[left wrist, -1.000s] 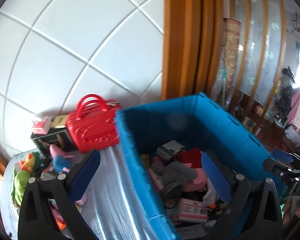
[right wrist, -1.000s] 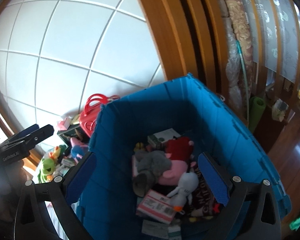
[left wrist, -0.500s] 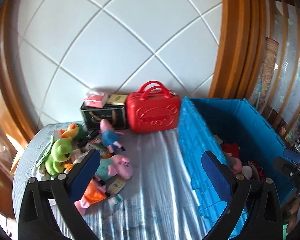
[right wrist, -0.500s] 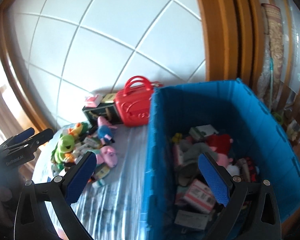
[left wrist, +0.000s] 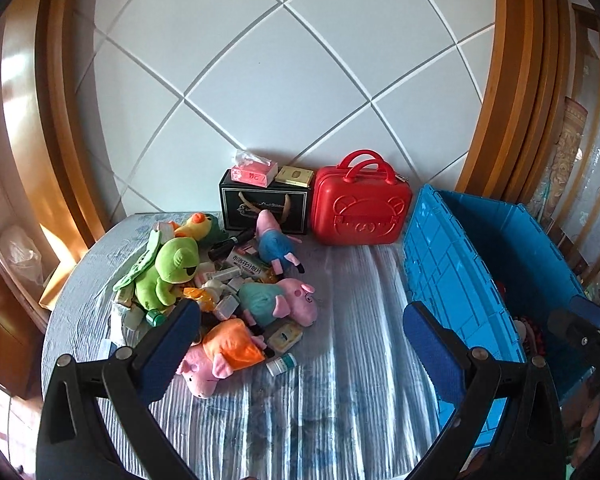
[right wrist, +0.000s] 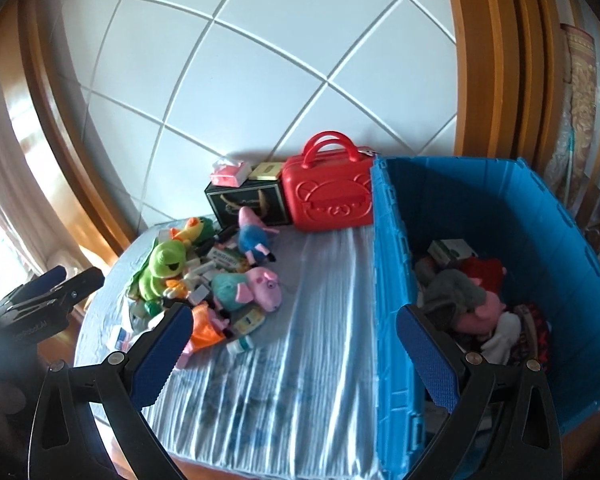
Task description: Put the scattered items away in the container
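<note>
A blue crate (left wrist: 452,264) stands at the right of the table; the right wrist view shows it (right wrist: 392,264) holding plush toys and boxes. A pile of scattered items lies at the left: a green frog plush (left wrist: 168,276), pink pig plushes (left wrist: 280,300) (right wrist: 252,286), a pig in orange (left wrist: 228,350), small boxes and bottles. My left gripper (left wrist: 300,340) is open and empty above the table, between pile and crate. My right gripper (right wrist: 294,342) is open and empty above the crate's left wall.
A red toy suitcase (left wrist: 360,212) and a black gift box (left wrist: 264,208) with small packs on top stand against the white tiled wall. The table has a striped silver cover (left wrist: 340,400). Wooden frames flank the wall.
Both grippers have swung left, away from the crate's inside. The pile on the table has come into full view. Both grippers stayed open and empty.
</note>
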Motion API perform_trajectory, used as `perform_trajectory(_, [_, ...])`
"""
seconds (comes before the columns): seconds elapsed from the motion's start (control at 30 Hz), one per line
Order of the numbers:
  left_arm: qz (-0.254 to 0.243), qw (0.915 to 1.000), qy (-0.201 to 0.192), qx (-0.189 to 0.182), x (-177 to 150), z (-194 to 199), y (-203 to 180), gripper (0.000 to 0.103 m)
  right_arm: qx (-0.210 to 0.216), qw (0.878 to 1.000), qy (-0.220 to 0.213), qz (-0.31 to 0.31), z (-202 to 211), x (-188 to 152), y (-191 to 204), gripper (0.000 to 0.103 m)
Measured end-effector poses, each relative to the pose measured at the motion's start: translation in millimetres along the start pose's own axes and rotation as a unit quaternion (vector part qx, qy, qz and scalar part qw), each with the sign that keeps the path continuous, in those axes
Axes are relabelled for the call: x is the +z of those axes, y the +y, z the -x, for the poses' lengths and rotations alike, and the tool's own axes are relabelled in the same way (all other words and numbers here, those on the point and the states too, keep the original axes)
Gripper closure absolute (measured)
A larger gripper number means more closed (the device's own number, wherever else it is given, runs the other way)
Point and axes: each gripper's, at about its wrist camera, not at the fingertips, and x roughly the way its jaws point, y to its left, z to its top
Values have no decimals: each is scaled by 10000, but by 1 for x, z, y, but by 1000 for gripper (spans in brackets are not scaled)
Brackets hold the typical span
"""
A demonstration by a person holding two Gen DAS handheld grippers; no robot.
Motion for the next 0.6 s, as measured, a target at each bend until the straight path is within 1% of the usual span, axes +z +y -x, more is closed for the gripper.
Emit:
perform_trajectory(0.23, [136, 9999, 9, 84, -5, 11, 26, 0, 3, 9999, 82, 111, -4, -10, 27, 0])
perform_trajectory(0.33, [127, 9998, 37, 132, -7, 14, 33, 0, -98, 9998, 85, 138, -4, -12, 36, 0])
perform_trajectory(0.6, [157, 9997, 85, 177, -9, 18, 41, 0, -198, 9996, 94, 152, -1, -15, 41, 0])
